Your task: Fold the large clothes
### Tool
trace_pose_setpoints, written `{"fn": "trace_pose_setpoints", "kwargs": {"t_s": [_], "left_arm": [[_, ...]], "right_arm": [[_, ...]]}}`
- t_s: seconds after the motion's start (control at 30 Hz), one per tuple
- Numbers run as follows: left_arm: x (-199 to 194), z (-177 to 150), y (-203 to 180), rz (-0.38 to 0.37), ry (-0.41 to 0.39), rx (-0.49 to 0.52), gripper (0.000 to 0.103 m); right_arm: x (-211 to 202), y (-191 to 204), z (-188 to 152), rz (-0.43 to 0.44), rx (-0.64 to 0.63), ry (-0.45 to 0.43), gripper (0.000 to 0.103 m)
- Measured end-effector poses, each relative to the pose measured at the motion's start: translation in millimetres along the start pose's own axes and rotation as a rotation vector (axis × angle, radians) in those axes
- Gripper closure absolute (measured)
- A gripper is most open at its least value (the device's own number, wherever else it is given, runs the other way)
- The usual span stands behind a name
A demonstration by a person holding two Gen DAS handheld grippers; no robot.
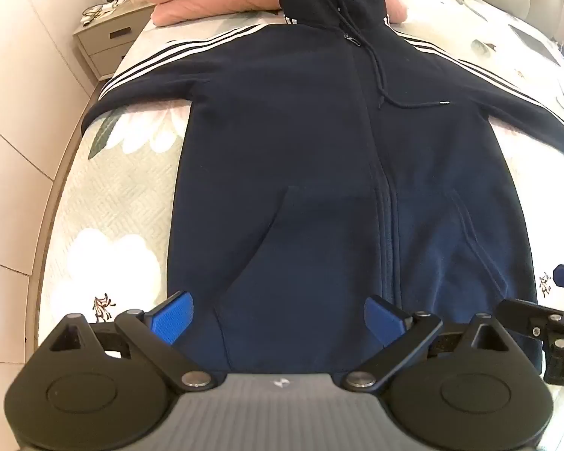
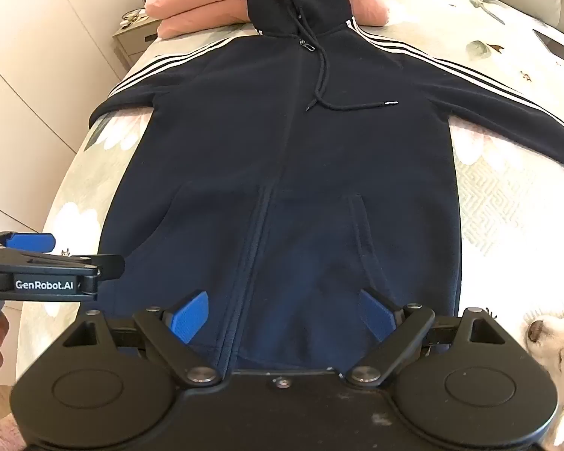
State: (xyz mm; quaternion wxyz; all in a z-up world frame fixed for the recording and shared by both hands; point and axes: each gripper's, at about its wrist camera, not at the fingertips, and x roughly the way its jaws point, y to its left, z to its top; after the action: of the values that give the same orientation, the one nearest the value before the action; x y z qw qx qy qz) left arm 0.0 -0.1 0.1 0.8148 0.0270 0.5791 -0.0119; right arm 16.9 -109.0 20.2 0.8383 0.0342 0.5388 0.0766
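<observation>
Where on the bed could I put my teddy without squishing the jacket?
Bare floral bedspread lies right of the hoodie, below its striped sleeve, and left under the other sleeve. The top is crowded with pink pillows.

1. This is a bedroom in a home; a bed point(image 1: 131, 188) with a quilted, flower-printed cover fills the view ahead of the claw.
2. Pink pillows point(image 1: 206, 0) are stacked at the far end of the bed, well beyond the claw; a padded headboard point(image 2: 537, 3) curves behind them, far right.
3. A bedside cabinet point(image 1: 105, 41) with drawers stands far left of the claw, small clutter on its top.
4. Pale panelled wardrobe doors point(image 2: 30, 75) line the left side.
5. A small white dog point(image 2: 556, 334) lies just right of the claw.
</observation>
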Motion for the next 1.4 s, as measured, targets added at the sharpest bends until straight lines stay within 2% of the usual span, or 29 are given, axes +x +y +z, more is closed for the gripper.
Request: {"fn": "trace_pose_setpoints", "kwargs": {"t_s": [0.1, 0.13, 0.27, 0.5, 1.4], "left_arm": [[0.4, -5.0, -5.5, 0.028, -0.016, 0.002, 0.004], [1.9, -0.3, -4.8, 0.018, 0.022, -0.006, 0.004], [8.1, -6.6, -2.6, 0.011, 0.005, -0.016, 0.004], [6.6, -1.7, 9.6, -0.015, 0.025, -0.059, 0.004], [7.4, 0.6, 10.7, -0.015, 0.029, -0.049, 0.004]], "right_arm": [[0.0, -1.1, 1.6, 0.000, 0.014, -0.009, 0.001], [-0.1, -2.5, 0.1, 0.003, 0.016, -0.012, 0.001], [0.8, 1.3, 2.0, 0.010, 0.014, -0.011, 0.001], [-2.1, 3.4, 1.8, 0.025, 0.002, -0.012, 0.001], [-0.5, 5.3, 2.3, 0.038, -0.001, -0.013, 0.001]]}}
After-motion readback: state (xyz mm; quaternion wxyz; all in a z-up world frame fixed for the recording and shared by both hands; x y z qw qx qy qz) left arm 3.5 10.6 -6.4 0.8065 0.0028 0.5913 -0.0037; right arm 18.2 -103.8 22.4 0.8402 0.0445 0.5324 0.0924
